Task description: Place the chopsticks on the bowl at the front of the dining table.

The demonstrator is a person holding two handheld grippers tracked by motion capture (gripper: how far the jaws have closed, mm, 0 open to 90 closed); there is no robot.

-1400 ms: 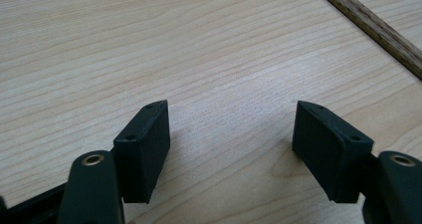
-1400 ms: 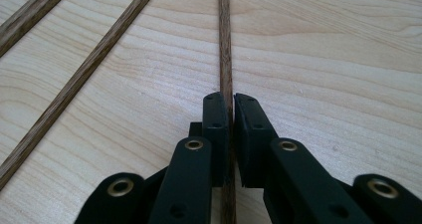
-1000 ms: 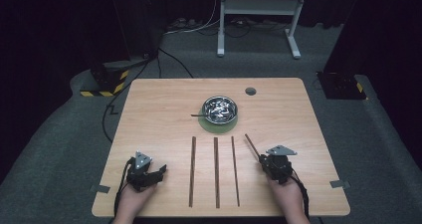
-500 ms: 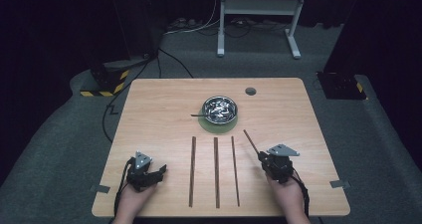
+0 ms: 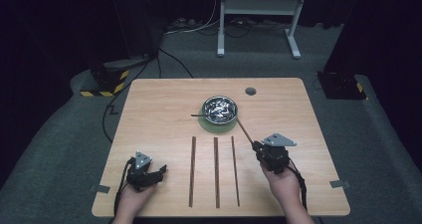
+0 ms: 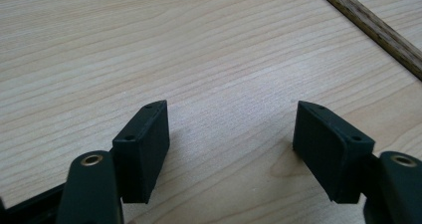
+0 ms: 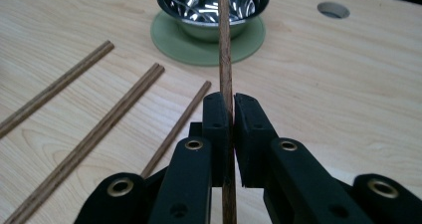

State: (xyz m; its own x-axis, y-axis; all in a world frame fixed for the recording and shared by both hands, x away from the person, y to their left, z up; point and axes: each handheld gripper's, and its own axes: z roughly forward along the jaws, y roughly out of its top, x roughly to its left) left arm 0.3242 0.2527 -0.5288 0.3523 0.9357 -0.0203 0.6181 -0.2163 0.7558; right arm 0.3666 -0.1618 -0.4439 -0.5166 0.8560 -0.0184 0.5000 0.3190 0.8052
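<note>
right gripper (image 7: 226, 109) carrying a thin brown wooden stick (image 7: 224, 45) toward the shiny steel bowl (image 5: 220, 109) on its green round mat (image 7: 199, 52).
fingers clenched on the stick, its tip at 11 o'clock beside the bowl rim; left gripper (image 6: 231, 134) released, resting low on the light wooden counter (image 5: 298, 114). held near one end, the stick may pivot or tip the bowl. three sticks (image 5: 215, 171) lie at 6 o'clock of the bowl; bowl contents unclear.
</note>
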